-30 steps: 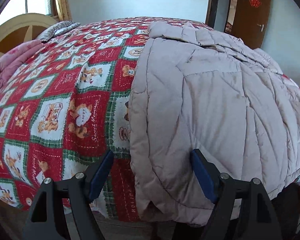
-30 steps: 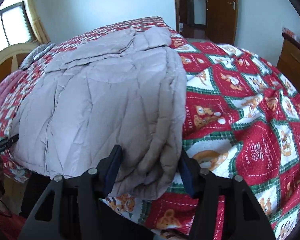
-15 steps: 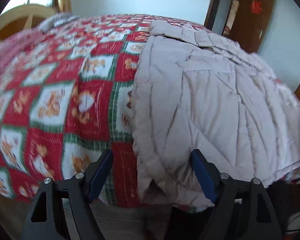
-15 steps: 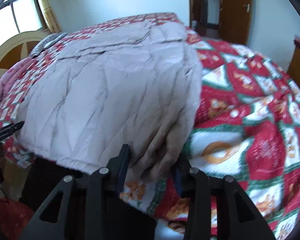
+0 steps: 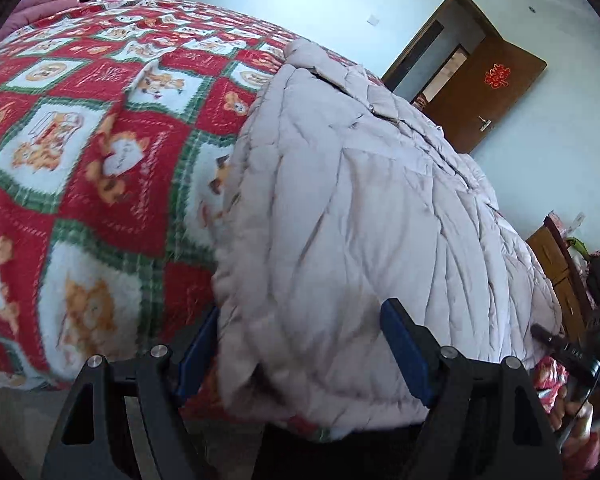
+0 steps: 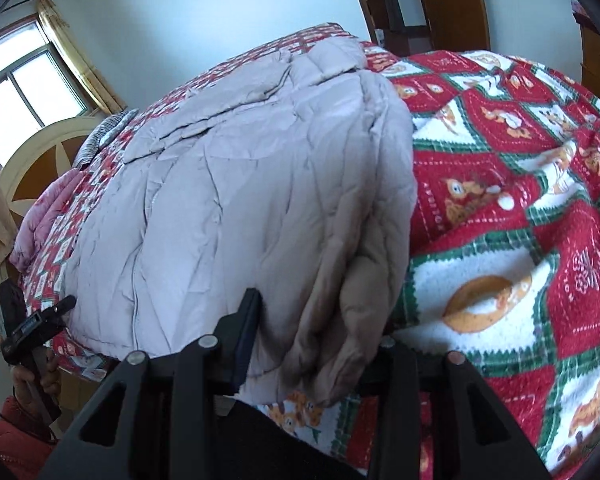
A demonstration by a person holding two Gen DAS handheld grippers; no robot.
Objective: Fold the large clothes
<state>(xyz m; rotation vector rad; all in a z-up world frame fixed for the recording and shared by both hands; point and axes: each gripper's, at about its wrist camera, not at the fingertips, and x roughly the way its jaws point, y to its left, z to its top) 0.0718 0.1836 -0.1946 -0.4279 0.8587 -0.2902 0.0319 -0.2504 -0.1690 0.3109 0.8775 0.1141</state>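
Note:
A large pale grey-pink quilted down coat [image 5: 380,208] lies lengthwise on the bed, its hem at the near edge. It also shows in the right wrist view [image 6: 240,200]. My left gripper [image 5: 300,344] has its jaws wide apart around the coat's near left hem corner, with the fabric bulging between the blue pads. My right gripper [image 6: 316,328] has its jaws closing around the coat's bunched near right hem corner; the right finger is hidden behind the fabric.
The bed carries a red, green and white patchwork blanket [image 5: 80,152], also in the right wrist view [image 6: 520,220]. A brown door [image 5: 492,92] and a wooden cabinet [image 5: 556,264] stand on the right. A window [image 6: 24,84] and headboard [image 6: 48,160] are on the left.
Both grippers have tilted and pushed in over the coat's hem corners. The right jaws have narrowed around the bunched fabric. The left jaws stay wide.

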